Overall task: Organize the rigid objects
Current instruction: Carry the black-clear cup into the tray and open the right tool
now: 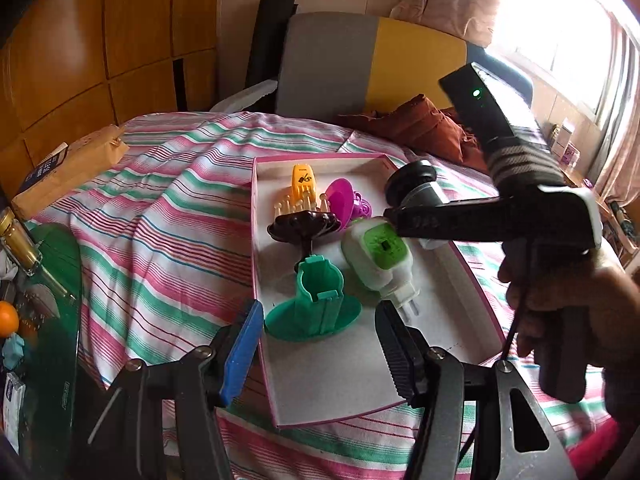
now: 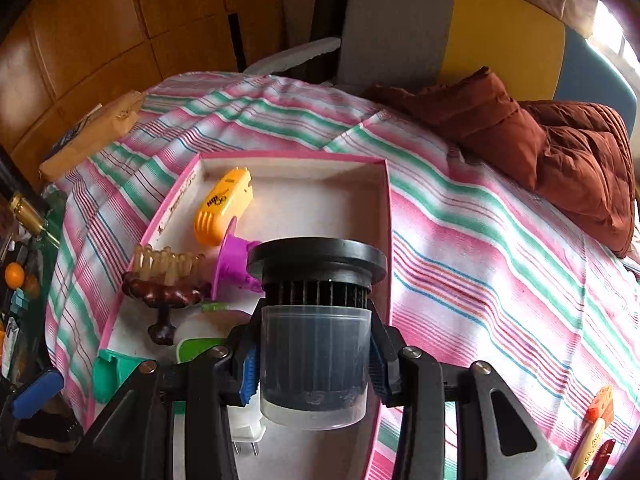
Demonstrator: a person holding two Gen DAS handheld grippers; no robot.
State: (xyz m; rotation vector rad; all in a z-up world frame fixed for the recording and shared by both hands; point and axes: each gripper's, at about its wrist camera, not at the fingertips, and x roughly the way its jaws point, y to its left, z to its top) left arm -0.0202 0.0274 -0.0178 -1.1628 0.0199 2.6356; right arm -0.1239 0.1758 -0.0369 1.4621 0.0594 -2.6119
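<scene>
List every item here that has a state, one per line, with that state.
right gripper: shut on the black filter, held above the box.
left gripper: open, empty, at the box's near edge.
pink box: lidless, on the striped cloth.
green holder: upright in the box.
plug-in device: lying on its back, prongs toward the camera.
wooden brush: bristles up.
yellow device: lying flat.

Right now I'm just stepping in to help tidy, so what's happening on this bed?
A person is sorting small items into a pink-edged box on the striped sheet. The right hand-held gripper is shut on a black filter in a clear cup, held over the box. The left hand-held gripper hangs open and empty at the box's near end, by a green holder.
</scene>
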